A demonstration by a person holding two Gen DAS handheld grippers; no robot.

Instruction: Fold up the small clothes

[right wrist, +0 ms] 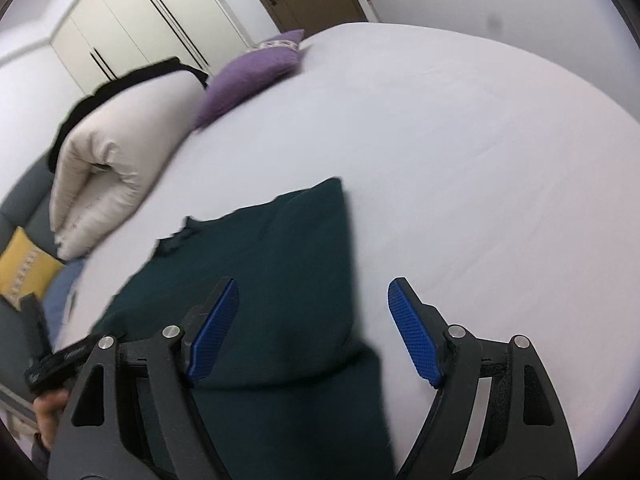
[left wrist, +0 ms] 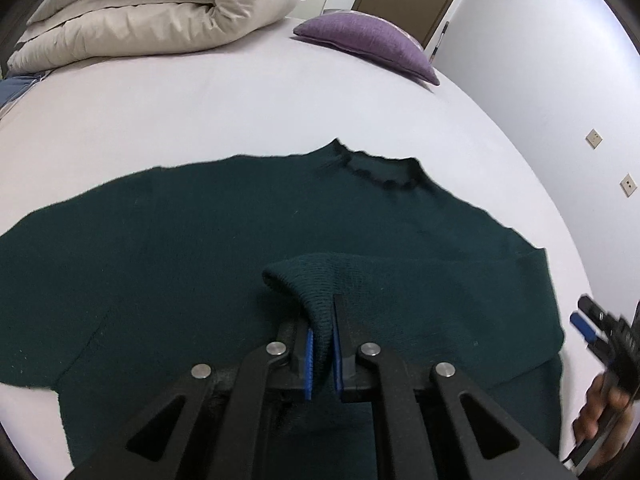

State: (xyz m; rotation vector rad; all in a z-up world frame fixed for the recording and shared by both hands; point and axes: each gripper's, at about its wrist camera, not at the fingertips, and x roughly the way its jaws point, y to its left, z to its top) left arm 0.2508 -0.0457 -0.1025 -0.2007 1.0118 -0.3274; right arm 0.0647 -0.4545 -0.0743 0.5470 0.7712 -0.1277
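Note:
A dark green knit sweater (left wrist: 208, 248) lies flat on the white bed, collar (left wrist: 380, 172) toward the far side. My left gripper (left wrist: 322, 344) is shut on the ribbed sleeve cuff (left wrist: 308, 280), holding it over the sweater's body. The right sleeve is folded across the body. My right gripper (right wrist: 312, 320) is open and empty above the sweater's right edge (right wrist: 280, 264); it also shows at the right edge of the left wrist view (left wrist: 596, 324).
A rolled beige duvet (left wrist: 160, 12) and a purple cushion (left wrist: 372, 40) lie at the far end of the bed (left wrist: 240, 100). A wall with sockets (left wrist: 594, 138) runs along the right. A yellow cushion (right wrist: 24, 272) sits at the left.

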